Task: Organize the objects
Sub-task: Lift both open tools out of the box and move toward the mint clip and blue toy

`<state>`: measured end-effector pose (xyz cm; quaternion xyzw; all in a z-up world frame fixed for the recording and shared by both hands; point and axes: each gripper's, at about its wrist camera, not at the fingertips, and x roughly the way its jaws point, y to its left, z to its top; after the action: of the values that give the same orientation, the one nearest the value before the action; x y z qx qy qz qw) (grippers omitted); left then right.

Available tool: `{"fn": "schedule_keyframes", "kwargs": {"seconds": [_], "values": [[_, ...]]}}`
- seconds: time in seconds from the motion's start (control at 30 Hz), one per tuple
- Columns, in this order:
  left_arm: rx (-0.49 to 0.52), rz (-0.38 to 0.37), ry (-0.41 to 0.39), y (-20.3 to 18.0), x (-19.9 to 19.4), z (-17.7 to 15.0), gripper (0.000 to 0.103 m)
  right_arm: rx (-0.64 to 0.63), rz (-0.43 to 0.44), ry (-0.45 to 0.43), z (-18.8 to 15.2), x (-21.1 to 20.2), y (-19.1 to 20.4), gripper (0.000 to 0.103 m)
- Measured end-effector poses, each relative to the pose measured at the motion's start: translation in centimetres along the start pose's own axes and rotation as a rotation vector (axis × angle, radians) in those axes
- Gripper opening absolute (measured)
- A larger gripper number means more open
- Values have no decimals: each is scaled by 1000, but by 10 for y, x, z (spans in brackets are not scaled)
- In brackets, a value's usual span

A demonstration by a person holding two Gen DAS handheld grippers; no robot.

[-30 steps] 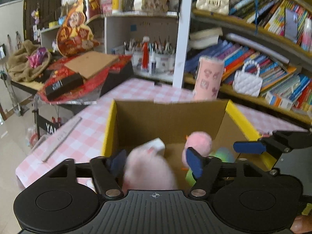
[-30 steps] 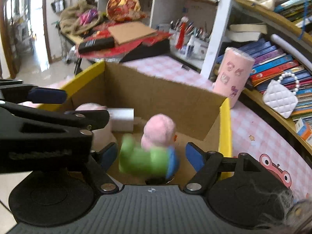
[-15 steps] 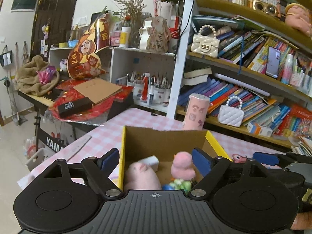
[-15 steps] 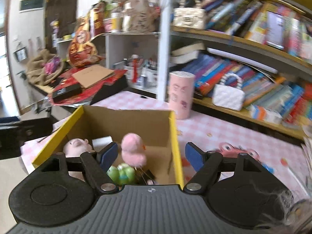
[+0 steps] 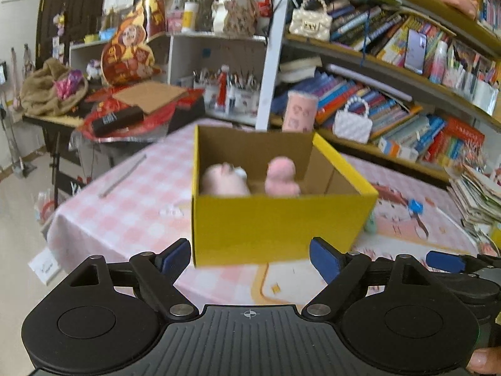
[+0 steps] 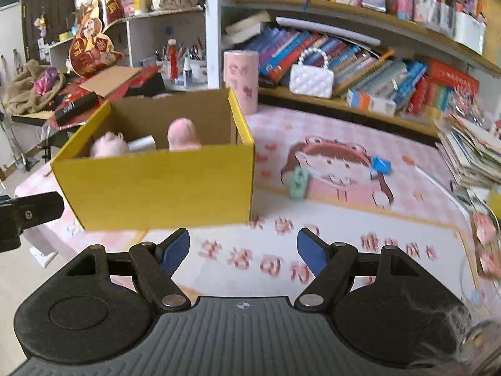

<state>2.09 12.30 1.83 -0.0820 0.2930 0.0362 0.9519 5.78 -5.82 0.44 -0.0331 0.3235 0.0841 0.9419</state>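
Observation:
A yellow cardboard box (image 5: pixel 275 222) (image 6: pixel 156 188) stands on the pink checked table. Inside it I see a pale pink plush pig (image 5: pixel 224 180) (image 6: pixel 108 145), a pink plush duck (image 5: pixel 281 178) (image 6: pixel 183 134) and a white roll (image 6: pixel 142 143). My left gripper (image 5: pixel 250 258) is open and empty, held back in front of the box's near wall. My right gripper (image 6: pixel 242 250) is open and empty too, off the box's right front corner. On the mat to the right lie a mint green toy (image 6: pixel 299 181) (image 5: pixel 371 224) and a small blue toy (image 6: pixel 380 164) (image 5: pixel 415 205).
A pink cylinder (image 6: pixel 241 80) stands behind the box. Bookshelves with a white quilted handbag (image 6: pixel 311 76) run along the back. A stack of papers (image 6: pixel 469 156) sits at the right edge. A cluttered side table (image 5: pixel 125 112) stands at the left, and a grey ruler (image 5: pixel 122 175) lies on the cloth.
Both grippers have pulled back out of the box toward me. The left one let go of the pink pig and the right one of the green and pink toy, which now lie inside.

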Motion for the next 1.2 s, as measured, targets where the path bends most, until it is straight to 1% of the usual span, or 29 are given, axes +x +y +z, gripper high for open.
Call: {"fn": "schedule_keyframes", "kwargs": {"seconds": [0.23,0.43,0.63,0.93,1.07,1.2], "values": [[32,-43,77,-11,-6,-26,85,44,-57,37,-25,-14,-9,75],[78,-102,113,-29,-7,-41,85,88,-135,70,-47,-25,-26,75],[140,-180,136,-57,0,-43,85,164,-213,86,-60,-34,-55,75],[214,-275,156,-100,14,-43,85,246,-309,100,-66,-37,-97,75],[235,-296,167,-118,24,-41,85,264,-326,113,-66,-32,-113,75],[246,-296,183,-134,36,-40,85,266,-327,131,-64,-23,-128,75]]}}
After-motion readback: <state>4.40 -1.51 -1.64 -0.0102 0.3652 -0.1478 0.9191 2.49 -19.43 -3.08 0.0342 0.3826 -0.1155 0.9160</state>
